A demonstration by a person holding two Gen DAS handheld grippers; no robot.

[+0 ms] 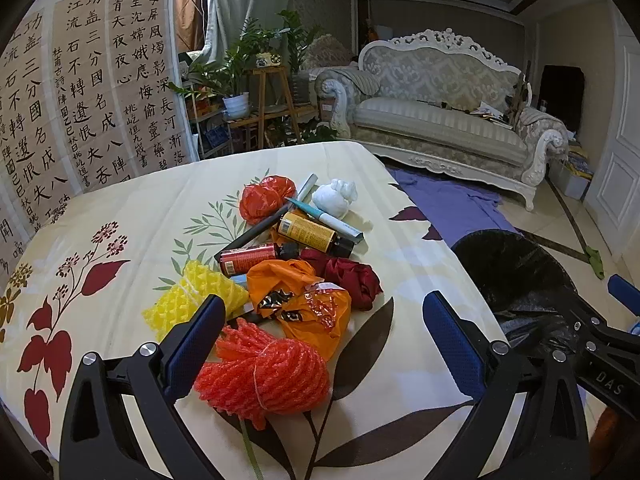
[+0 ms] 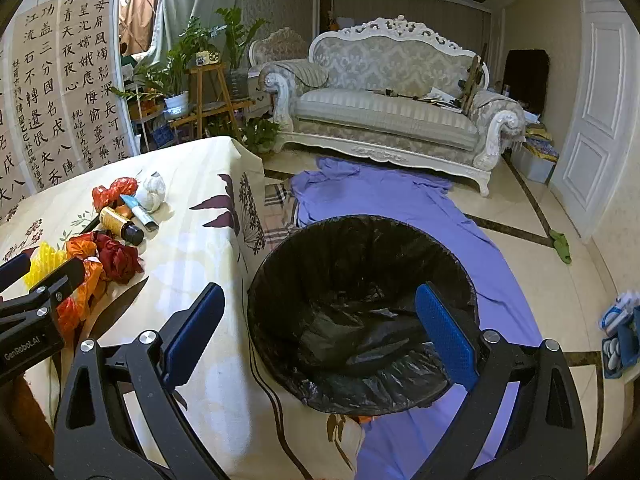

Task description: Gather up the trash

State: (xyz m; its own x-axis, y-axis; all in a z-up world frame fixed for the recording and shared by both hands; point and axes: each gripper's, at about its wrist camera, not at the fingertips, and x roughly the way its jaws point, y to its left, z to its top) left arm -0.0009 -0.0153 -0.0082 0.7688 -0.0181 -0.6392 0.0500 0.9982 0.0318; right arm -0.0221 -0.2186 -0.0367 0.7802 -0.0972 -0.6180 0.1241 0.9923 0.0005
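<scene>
I had the left gripper spread wide and empty, low over the bench, with the red foam net lying between its fingers, the nearest piece of the trash pile; the pick was only starting, I judged. My right gripper hung wide and empty over the black-lined bin, which looked empty, though the liner's folds hid its bottom; next, closing on the soft net without catching the orange bag just beyond it.

My way into the black-lined bin is open from above, its mouth unblocked. Left of the bin, bare tablecloth gives me passing room; farther left the trash pile crowds the cloth.
</scene>
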